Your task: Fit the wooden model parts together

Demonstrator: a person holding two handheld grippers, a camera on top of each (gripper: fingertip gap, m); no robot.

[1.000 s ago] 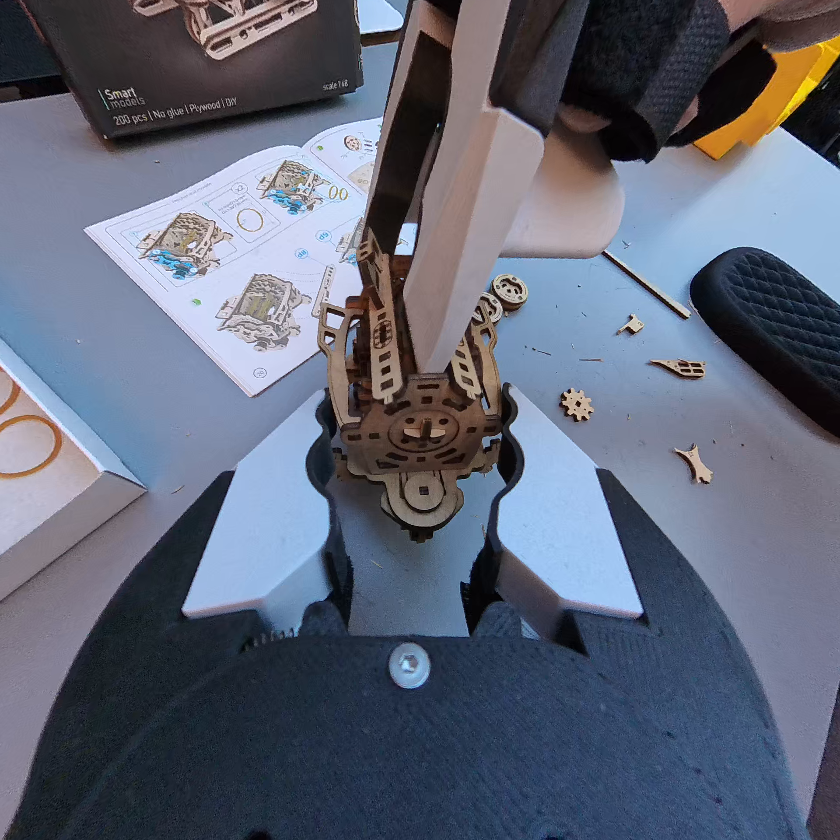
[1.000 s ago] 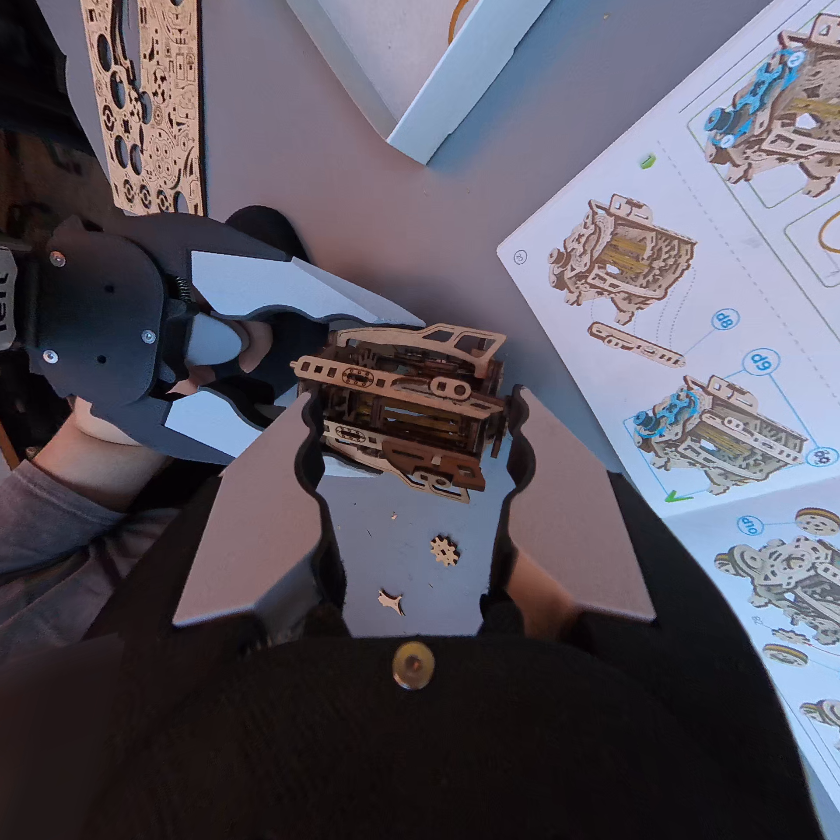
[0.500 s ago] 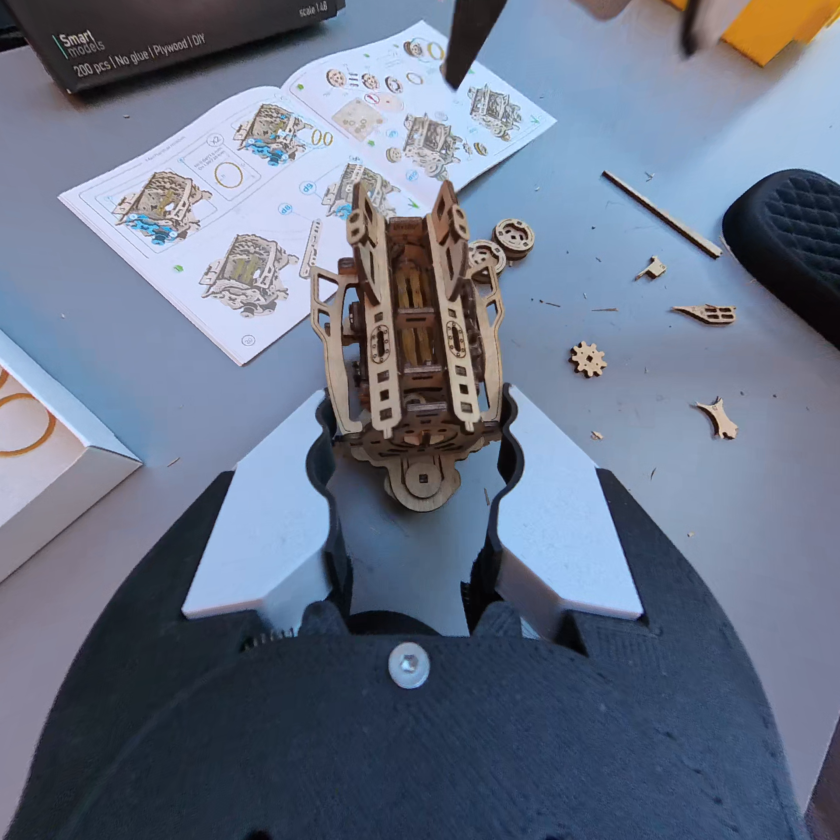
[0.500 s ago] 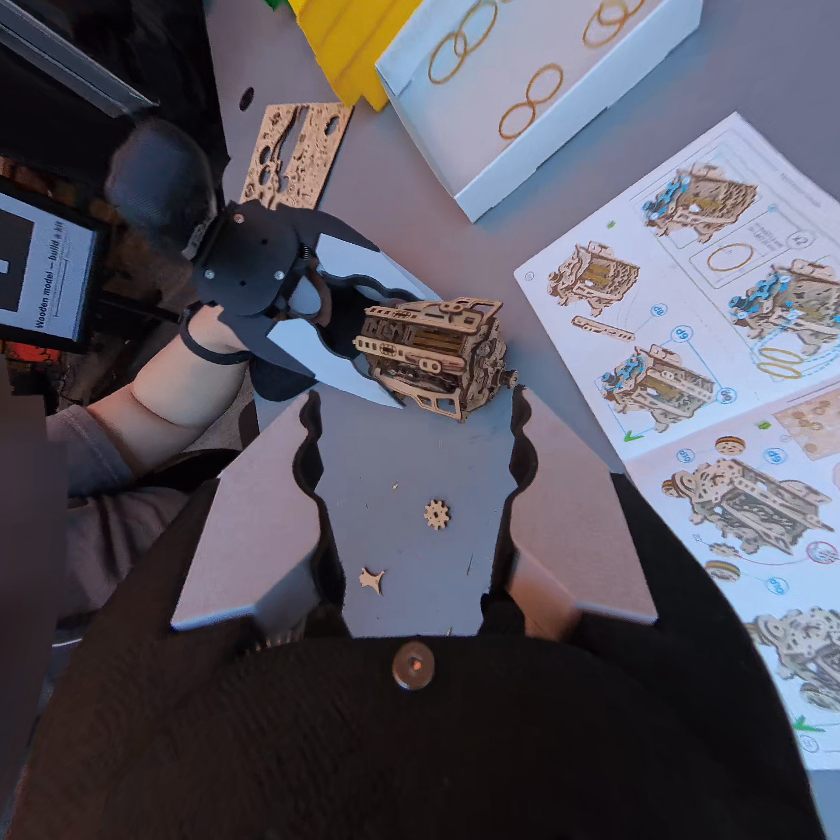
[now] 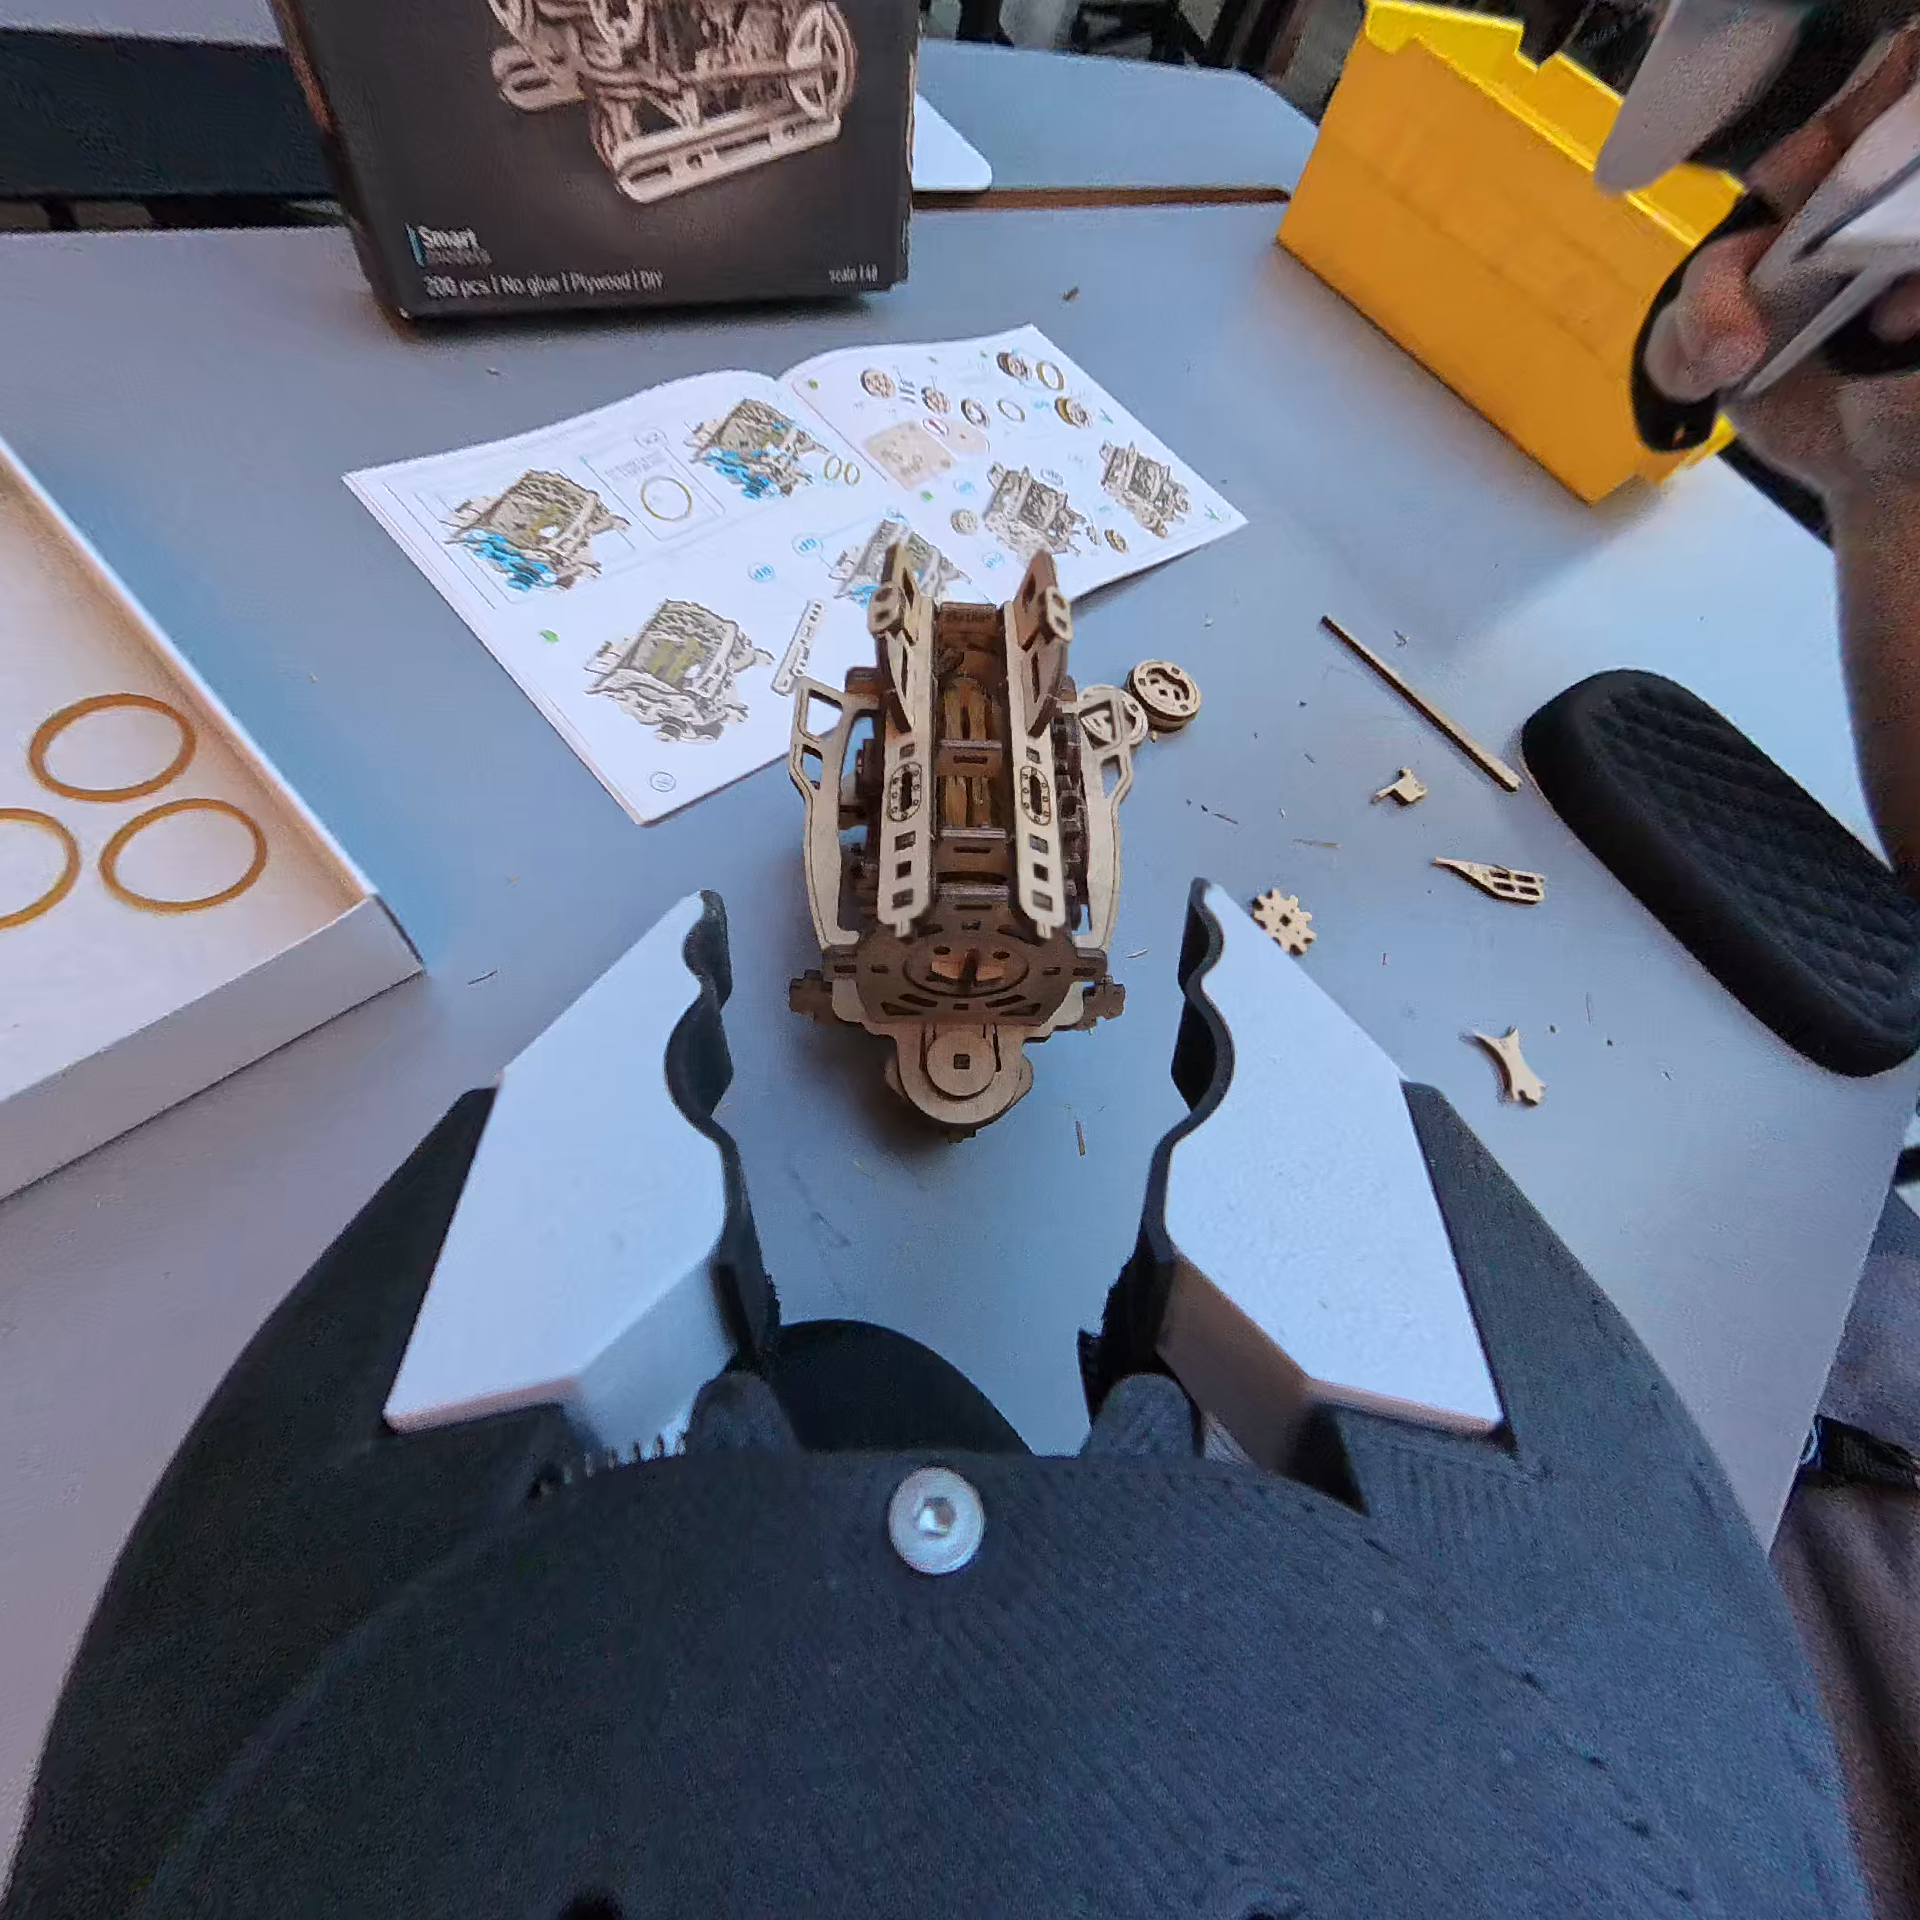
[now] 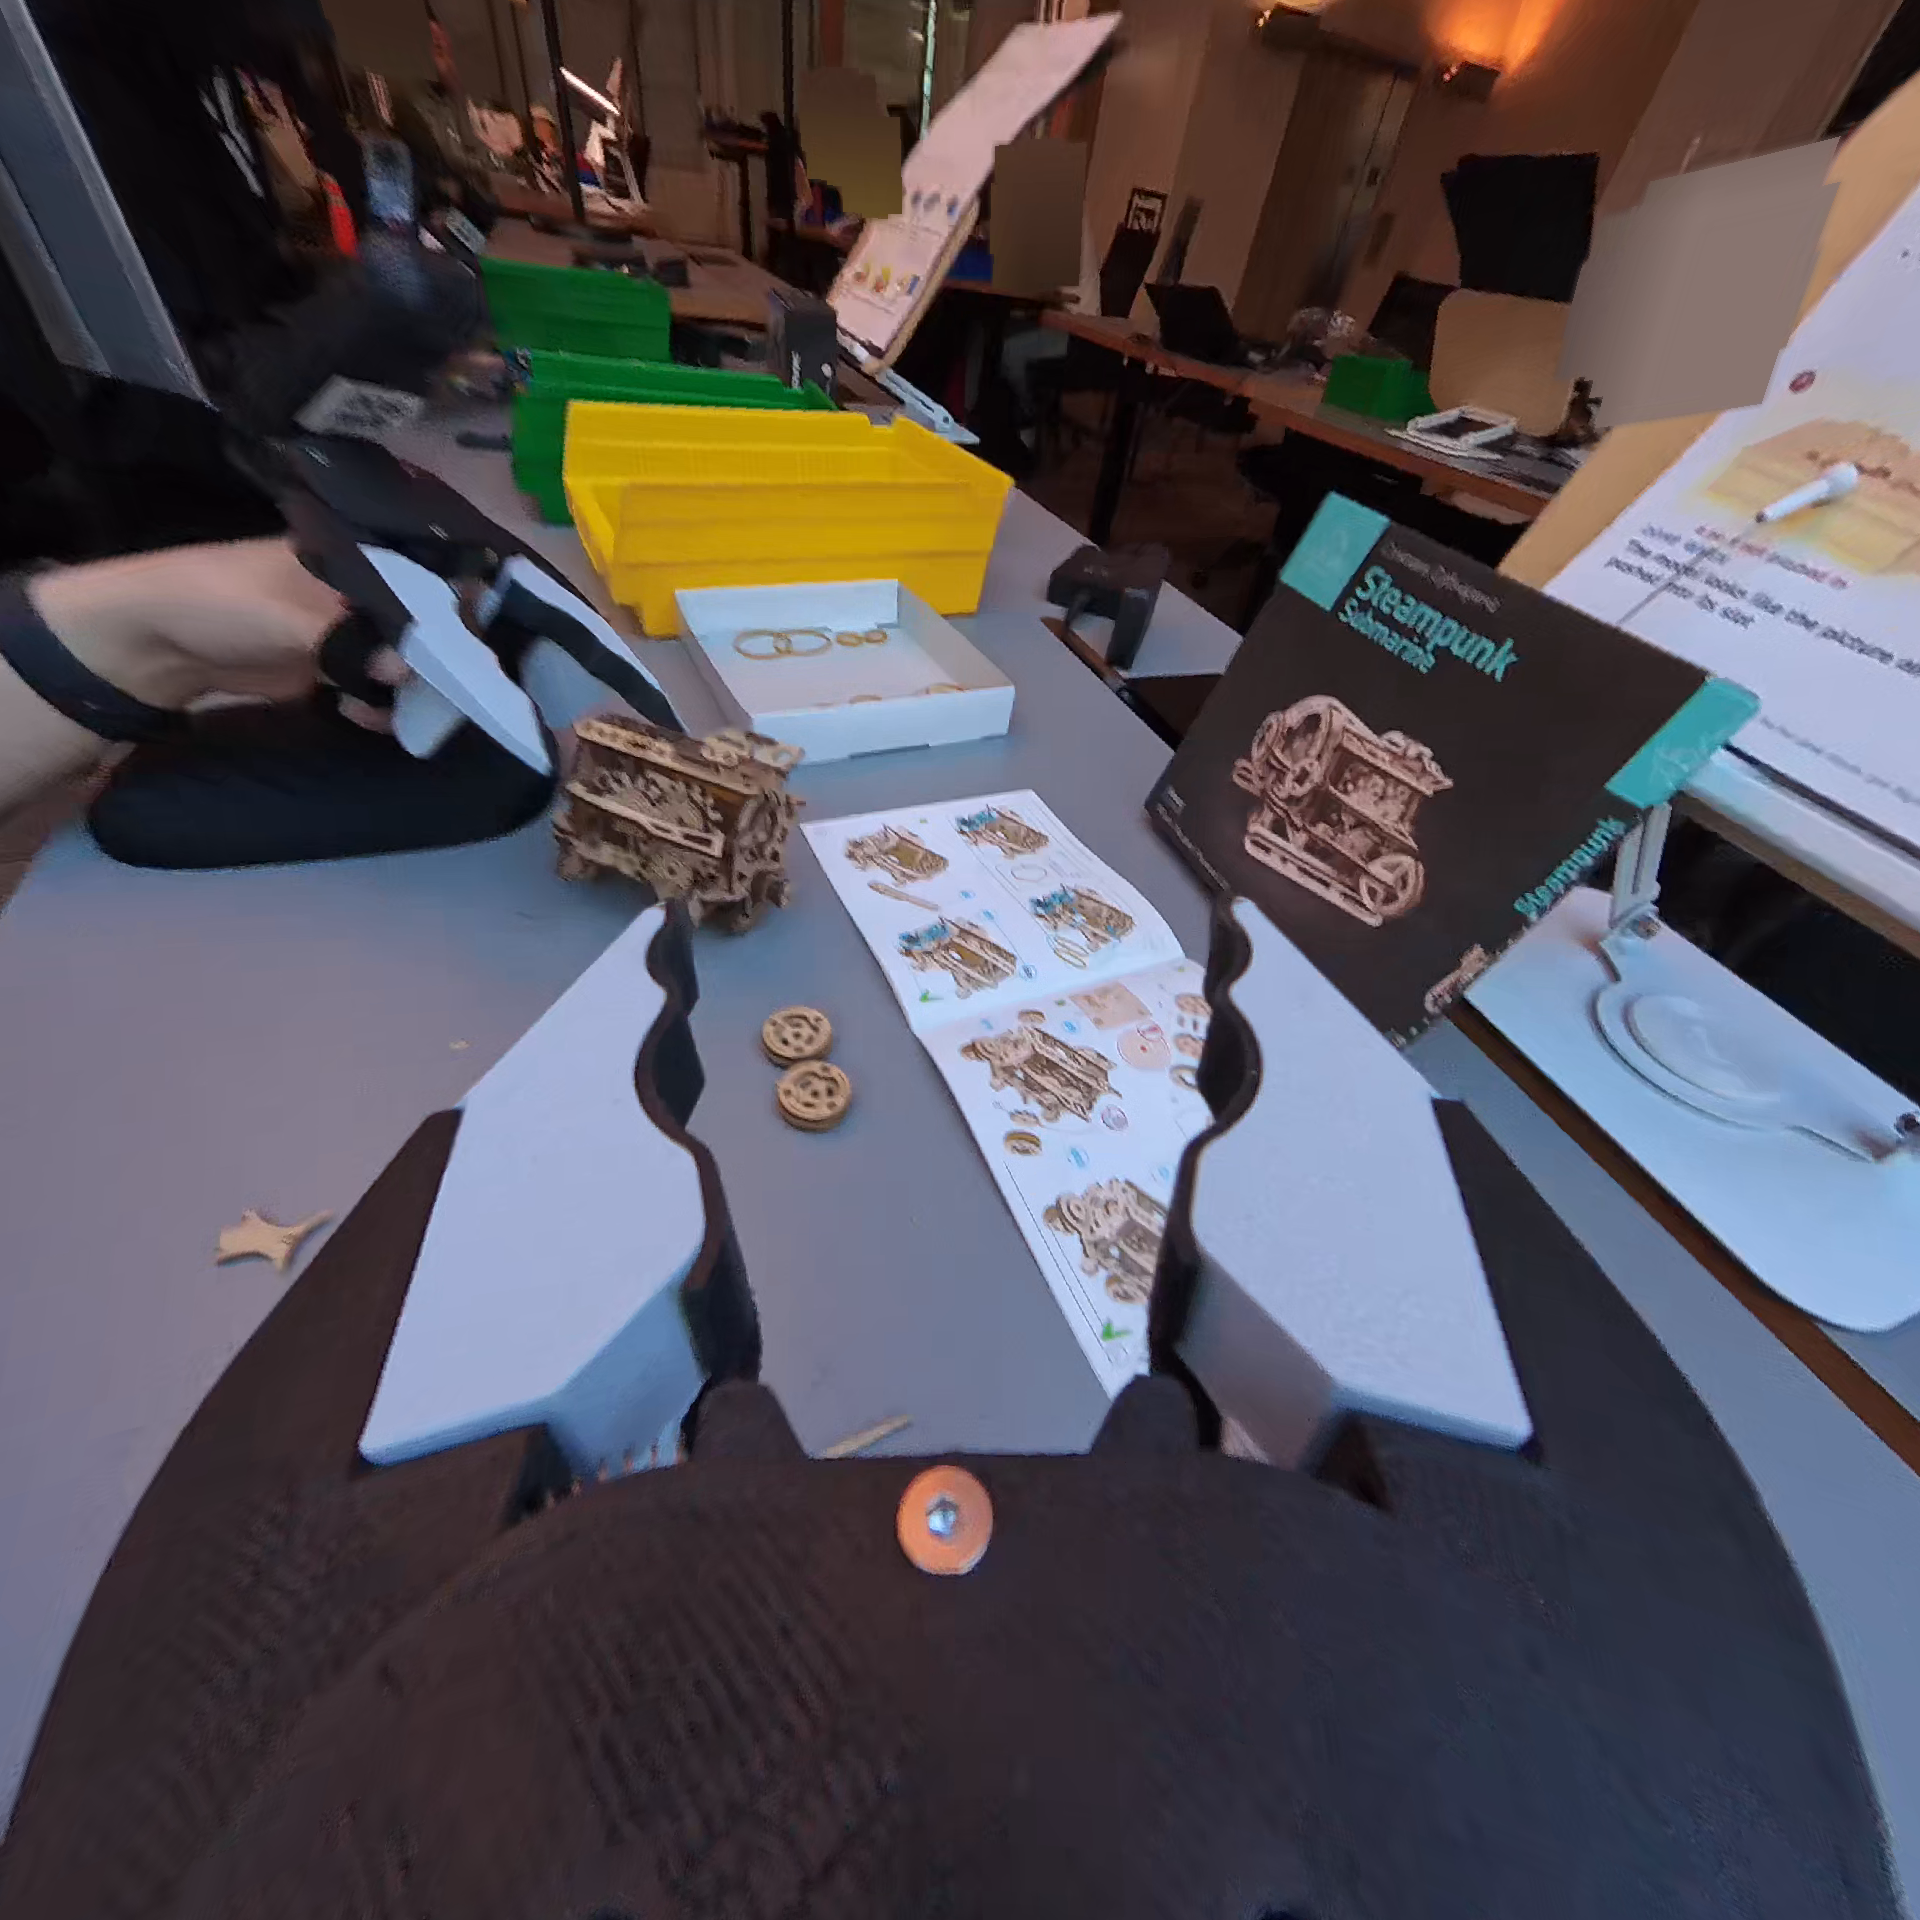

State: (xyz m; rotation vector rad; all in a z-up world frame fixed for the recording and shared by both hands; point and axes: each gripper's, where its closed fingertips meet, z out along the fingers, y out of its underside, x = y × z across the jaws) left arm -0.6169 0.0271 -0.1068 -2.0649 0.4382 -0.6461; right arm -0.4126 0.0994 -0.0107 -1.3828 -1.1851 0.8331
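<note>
The partly built wooden model [image 5: 956, 862] stands on the grey table [image 5: 312, 1091], free of both grippers. My left gripper [image 5: 956, 914] is open, its jaws wide apart, with the model's near end just ahead of the fingertips. My right gripper [image 6: 948, 925] is open and empty above the table, and the model [image 6: 675, 821] sits ahead to its left. Two wooden wheels [image 6: 805, 1065] lie between the right fingers' line of sight. The left gripper [image 6: 499, 665] shows behind the model. The right gripper [image 5: 1766, 156] shows blurred at the top right.
An instruction booklet [image 5: 727, 540] lies behind the model, with the dark kit box [image 5: 623, 145] beyond it. A white tray with rubber bands [image 5: 156, 883] is left, yellow bins [image 5: 1475, 281] back right, a black padded rest [image 5: 1725, 862] right. A gear [image 5: 1283, 920], a stick [image 5: 1418, 701] and scraps [image 5: 1512, 1065] lie loose. The left gripper is farther from the black padded rest [image 5: 1725, 862], some 30 cm, than the right, some 20 cm.
My left gripper has opened and let go of the model, which now stands on the table. My right gripper has let go, drawn away to the right, and now looks across the table.
</note>
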